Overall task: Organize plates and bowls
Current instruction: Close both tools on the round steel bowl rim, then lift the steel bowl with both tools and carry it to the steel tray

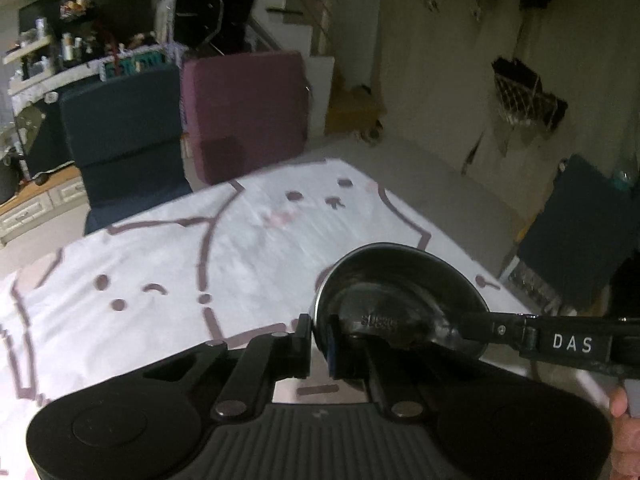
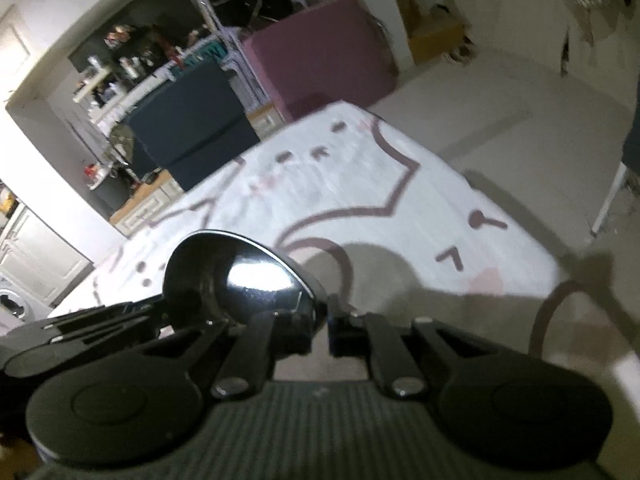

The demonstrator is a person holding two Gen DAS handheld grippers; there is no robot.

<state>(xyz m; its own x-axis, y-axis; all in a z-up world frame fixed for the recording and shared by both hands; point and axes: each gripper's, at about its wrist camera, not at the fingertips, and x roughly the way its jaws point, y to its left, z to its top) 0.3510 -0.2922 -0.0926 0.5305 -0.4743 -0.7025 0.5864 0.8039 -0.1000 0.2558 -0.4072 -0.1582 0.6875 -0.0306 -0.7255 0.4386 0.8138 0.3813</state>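
Note:
A shiny dark metal bowl [image 1: 400, 300] is held above the white patterned tablecloth [image 1: 160, 264]. My left gripper [image 1: 319, 346] is shut on its near left rim. My right gripper reaches in from the right in the left wrist view [image 1: 476, 326] and grips the opposite rim. In the right wrist view the same bowl [image 2: 240, 276] sits left of centre, my right gripper [image 2: 320, 330] is shut on its right rim, and the left gripper [image 2: 160, 308] holds it from the left.
A dark blue chair [image 1: 124, 136] and a purple chair [image 1: 244, 116] stand at the table's far edge. Cluttered shelves [image 1: 68, 48] lie behind. Grey floor [image 1: 440, 184] lies to the right, with another dark chair [image 1: 576, 232].

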